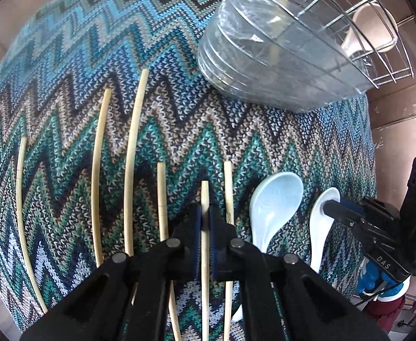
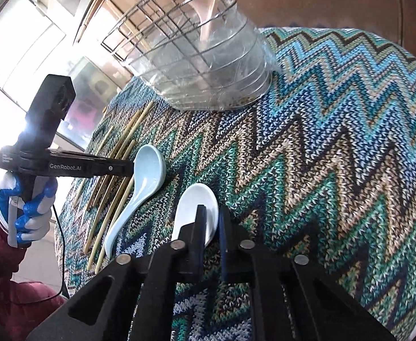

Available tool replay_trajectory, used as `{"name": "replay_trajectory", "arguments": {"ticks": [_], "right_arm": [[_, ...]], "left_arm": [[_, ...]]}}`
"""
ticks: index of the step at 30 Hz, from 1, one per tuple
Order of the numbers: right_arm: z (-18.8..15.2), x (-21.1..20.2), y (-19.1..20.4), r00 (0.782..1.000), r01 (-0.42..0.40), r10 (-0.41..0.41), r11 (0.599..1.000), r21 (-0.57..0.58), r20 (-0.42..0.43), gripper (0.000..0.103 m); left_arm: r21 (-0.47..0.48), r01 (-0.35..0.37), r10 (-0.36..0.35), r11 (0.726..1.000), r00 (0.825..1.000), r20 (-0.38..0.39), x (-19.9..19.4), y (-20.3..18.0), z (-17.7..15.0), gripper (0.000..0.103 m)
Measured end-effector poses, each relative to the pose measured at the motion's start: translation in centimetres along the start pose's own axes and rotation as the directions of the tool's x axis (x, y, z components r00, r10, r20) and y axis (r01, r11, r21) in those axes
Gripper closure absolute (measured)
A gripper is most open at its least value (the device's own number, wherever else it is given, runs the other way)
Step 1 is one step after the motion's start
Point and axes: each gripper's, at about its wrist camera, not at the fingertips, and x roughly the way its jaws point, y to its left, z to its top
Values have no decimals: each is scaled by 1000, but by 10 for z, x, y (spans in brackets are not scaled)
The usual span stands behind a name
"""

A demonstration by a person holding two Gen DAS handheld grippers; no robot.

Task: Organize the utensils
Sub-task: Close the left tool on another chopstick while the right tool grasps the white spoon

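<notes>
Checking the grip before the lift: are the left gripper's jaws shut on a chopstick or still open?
Shut. The left gripper has its jaws pressed against both sides of one chopstick, with no gap showing. The other chopsticks lie free on the cloth.

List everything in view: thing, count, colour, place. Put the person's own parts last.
chopsticks: six loose, pale bamboo, lying side by side on the cloth left of the spoons; a seventh stands in the rack.
held chopstick: one, pale bamboo, between the left gripper's fingers.
blue spoon: one, light blue, on the cloth right of the chopsticks.
white spoon: one, white, right of the blue spoon.
beige spoon: one, beige, standing in the rack.
rack: one, silver wire with a clear plastic liner, far side of the cloth.
cloth: one, blue, teal and beige zigzag knit, under everything.
left gripper: black, shut on the held chopstick.
right gripper: black, around the white spoon's rim.
glove: blue and white, holding the left gripper's handle.
</notes>
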Motion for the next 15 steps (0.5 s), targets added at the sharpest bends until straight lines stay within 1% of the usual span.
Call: {"name": "replay_trajectory", "arguments": {"ticks": [4,8,12,15], "right_arm": [[-1,-5,5,1000,2,-1,1000,-11,23,97],[-7,-20,17,997,44,-42,999,-27,70,98],[-20,-45,29,987,104,-97,993,-50,132,98],[-30,-67,45,970,150,-135,987,-62,201,99]], "left_arm": [[2,-5,5,1000,1000,16,-3,-1,-7,99],[33,-22,20,999,997,77,-11,-9,-16,99],[37,5,-10,999,991,134,-27,-8,-30,99],[44,25,-34,999,981,194,-47,-6,-43,99]]}}
